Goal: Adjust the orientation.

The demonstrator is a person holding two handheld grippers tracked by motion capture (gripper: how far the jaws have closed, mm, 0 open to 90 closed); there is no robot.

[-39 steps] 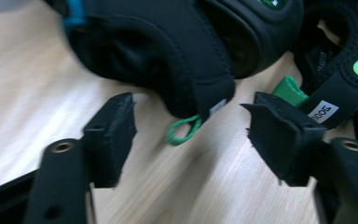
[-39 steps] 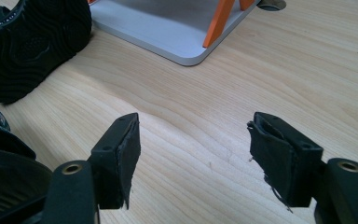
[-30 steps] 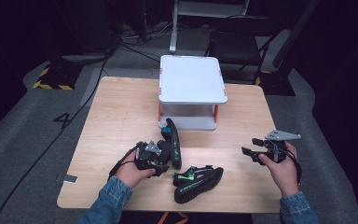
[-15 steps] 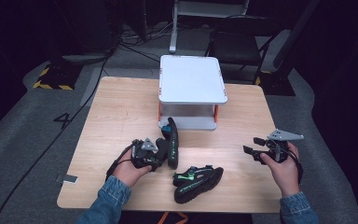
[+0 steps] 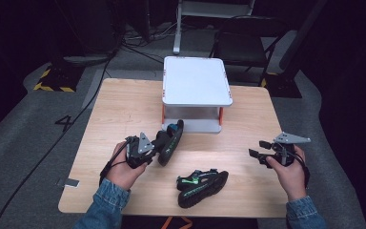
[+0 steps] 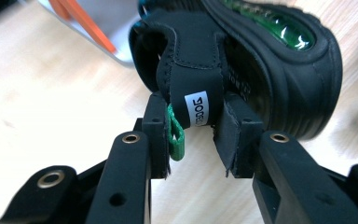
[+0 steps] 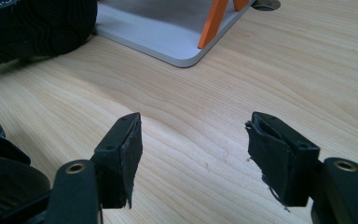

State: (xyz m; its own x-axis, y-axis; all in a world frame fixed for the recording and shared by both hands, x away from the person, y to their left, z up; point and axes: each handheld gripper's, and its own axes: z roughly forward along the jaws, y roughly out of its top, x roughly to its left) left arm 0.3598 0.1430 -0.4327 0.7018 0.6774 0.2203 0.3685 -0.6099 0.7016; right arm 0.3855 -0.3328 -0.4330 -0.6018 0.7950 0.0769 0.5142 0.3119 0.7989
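My left gripper is shut on the heel of a black shoe with green trim, which is tipped on its side just in front of the white two-tier shelf. In the left gripper view the jaws pinch the heel tab of that shoe, sole turned up to the right. A second black and green shoe lies on the table near the front edge. My right gripper hovers open at the right side of the table; its jaws stand wide apart over bare wood.
The wooden table has free room on the left and behind the right hand. The shelf has orange legs and a low bottom board. Cables, a chair and a stand sit on the dark floor beyond the table.
My left gripper has carried the held shoe forward and slightly right, closer to the shelf's lower tier. The right gripper has barely drifted. The second shoe has not moved.
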